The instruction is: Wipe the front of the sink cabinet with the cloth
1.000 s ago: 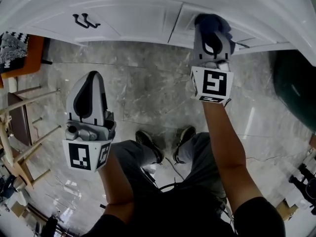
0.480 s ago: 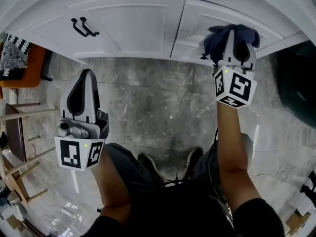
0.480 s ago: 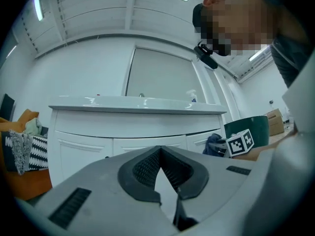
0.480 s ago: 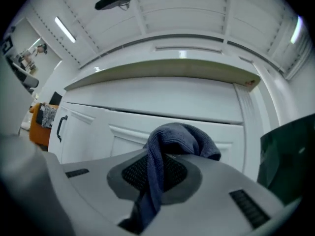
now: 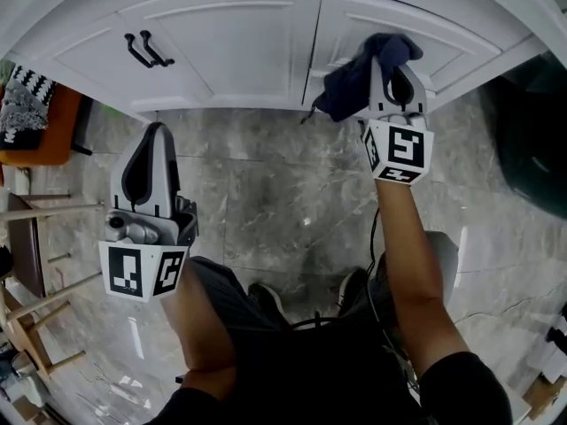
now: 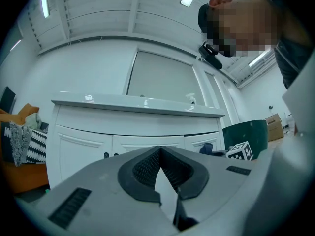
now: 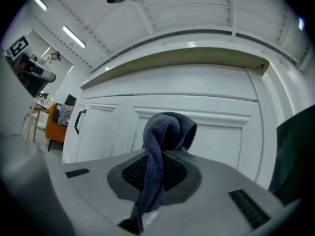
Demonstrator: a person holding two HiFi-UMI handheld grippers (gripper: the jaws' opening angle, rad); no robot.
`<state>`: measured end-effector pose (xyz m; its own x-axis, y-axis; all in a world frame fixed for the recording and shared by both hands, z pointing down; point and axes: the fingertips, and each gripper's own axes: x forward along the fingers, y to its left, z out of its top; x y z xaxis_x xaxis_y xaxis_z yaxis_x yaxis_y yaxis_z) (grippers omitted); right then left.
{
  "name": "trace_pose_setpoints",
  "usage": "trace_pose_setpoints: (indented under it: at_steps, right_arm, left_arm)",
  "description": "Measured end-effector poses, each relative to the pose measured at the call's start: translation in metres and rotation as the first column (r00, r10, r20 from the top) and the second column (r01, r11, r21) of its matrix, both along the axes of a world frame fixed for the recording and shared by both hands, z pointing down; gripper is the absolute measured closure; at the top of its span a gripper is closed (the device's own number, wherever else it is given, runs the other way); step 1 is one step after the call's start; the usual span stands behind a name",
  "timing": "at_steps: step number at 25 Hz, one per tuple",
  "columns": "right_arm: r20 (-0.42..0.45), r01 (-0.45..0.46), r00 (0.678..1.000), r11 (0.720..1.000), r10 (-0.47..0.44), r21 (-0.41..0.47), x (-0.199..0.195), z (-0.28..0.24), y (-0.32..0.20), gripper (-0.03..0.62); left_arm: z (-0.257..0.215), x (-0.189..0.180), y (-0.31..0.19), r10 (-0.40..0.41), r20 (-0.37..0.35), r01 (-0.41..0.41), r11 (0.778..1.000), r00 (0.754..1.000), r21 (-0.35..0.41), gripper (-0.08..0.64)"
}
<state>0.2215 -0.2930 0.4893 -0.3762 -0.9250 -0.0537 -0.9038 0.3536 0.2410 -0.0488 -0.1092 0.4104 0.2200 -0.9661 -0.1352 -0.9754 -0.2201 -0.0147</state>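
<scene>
The white sink cabinet (image 5: 239, 42) curves across the top of the head view. My right gripper (image 5: 391, 57) is shut on a dark blue cloth (image 5: 350, 87) and holds it against the right-hand door; the cloth bunches out to the left of the jaws. In the right gripper view the cloth (image 7: 165, 129) loops over the closed jaws of the right gripper (image 7: 165, 154), with the panelled door (image 7: 211, 127) just behind. My left gripper (image 5: 156, 133) hangs over the floor, away from the cabinet, shut and empty. In its own view the left gripper (image 6: 160, 151) points at the cabinet front (image 6: 83, 141).
Two black handles (image 5: 142, 50) sit on the left doors. A dark green bin (image 5: 532, 149) stands at the right of the cabinet. An orange seat with a patterned cushion (image 5: 31, 113) and wooden stool legs (image 5: 35, 237) are at the left. The floor is grey marble tile (image 5: 275, 193).
The right gripper with the cloth went right along the door, then came back left; the cloth now trails out to the left. The left gripper has hardly moved.
</scene>
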Motion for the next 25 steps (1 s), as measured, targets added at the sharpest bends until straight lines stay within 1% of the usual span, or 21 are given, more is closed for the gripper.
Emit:
trace_pose_setpoints:
  at_steps: [2, 3, 5, 7, 8, 9, 10, 12, 14, 16, 18, 20, 22, 24, 25]
  right_arm:
    - [0.011, -0.018, 1.0, 1.0, 0.018, -0.013, 0.005, 0.01, 0.001, 0.563]
    - [0.022, -0.007, 1.0, 0.999, 0.008, -0.035, -0.003, 0.015, 0.001, 0.563]
    - [0.015, 0.075, 0.997, 0.993, -0.073, -0.086, -0.035, 0.028, 0.004, 0.563]
    - [0.002, 0.154, 0.988, 0.98, -0.155, -0.124, -0.065, 0.037, 0.009, 0.563]
    - [0.012, 0.167, 0.986, 0.976, -0.167, -0.138, -0.071, 0.04, 0.009, 0.563]
    - [0.031, 0.159, 0.987, 0.976, -0.156, -0.149, -0.068, 0.043, 0.009, 0.563]
    - [0.059, 0.13, 0.991, 0.979, -0.122, -0.159, -0.058, 0.046, 0.006, 0.563]
    - [0.138, 0.032, 0.99, 0.983, -0.006, -0.183, -0.018, 0.054, -0.004, 0.563]
    - [0.221, -0.076, 0.967, 0.976, 0.122, -0.206, 0.028, 0.06, -0.014, 0.563]
    - [0.244, -0.156, 0.949, 0.969, 0.201, -0.193, 0.059, 0.058, -0.018, 0.563]
    - [0.24, -0.179, 0.946, 0.968, 0.219, -0.176, 0.064, 0.056, -0.017, 0.563]
    - [0.237, -0.137, 0.955, 0.975, 0.176, -0.174, 0.045, 0.057, -0.014, 0.563]
    - [0.217, -0.037, 0.973, 0.981, 0.079, -0.188, 0.007, 0.064, -0.009, 0.563]
    - [0.185, 0.084, 0.982, 0.972, -0.042, -0.221, -0.04, 0.076, 0.0, 0.563]
    - [0.172, 0.123, 0.982, 0.964, -0.084, -0.234, -0.057, 0.083, 0.003, 0.563]
  left_arm:
    - [0.001, -0.004, 0.0, -0.012, -0.034, 0.012, 1.0, 0.999, 0.0, 0.557]
    - [0.0, -0.004, 0.0, -0.01, -0.052, 0.011, 1.0, 0.999, 0.004, 0.557]
    - [-0.003, 0.001, 0.003, 0.003, -0.062, -0.002, 1.0, 0.998, 0.014, 0.557]
    - [-0.004, 0.005, 0.006, 0.007, -0.042, -0.006, 1.0, 0.999, 0.016, 0.557]
    - [-0.003, 0.006, 0.008, 0.003, -0.035, -0.003, 1.0, 0.999, 0.014, 0.557]
    - [-0.003, 0.005, 0.009, -0.002, -0.035, 0.002, 1.0, 0.999, 0.011, 0.557]
    - [-0.002, 0.003, 0.01, -0.007, -0.039, 0.007, 1.0, 0.999, 0.008, 0.557]
    - [-0.001, 0.001, 0.01, -0.016, -0.047, 0.016, 1.0, 0.999, 0.005, 0.557]
    - [-0.001, 0.002, 0.011, -0.019, -0.052, 0.019, 1.0, 0.998, 0.006, 0.557]
    - [-0.002, 0.006, 0.011, -0.012, -0.05, 0.013, 1.0, 0.999, 0.01, 0.557]
    - [-0.003, 0.009, 0.011, -0.005, -0.046, 0.005, 1.0, 0.999, 0.012, 0.557]
    - [-0.003, 0.013, 0.01, 0.003, -0.043, -0.002, 1.0, 0.999, 0.01, 0.557]
    - [-0.002, 0.018, 0.009, 0.01, -0.037, -0.01, 1.0, 0.999, 0.005, 0.557]
    - [0.0, 0.022, 0.009, 0.016, -0.031, -0.016, 1.0, 0.999, 0.002, 0.557]
    - [0.0, 0.024, 0.009, 0.017, -0.026, -0.017, 1.0, 1.0, 0.0, 0.557]
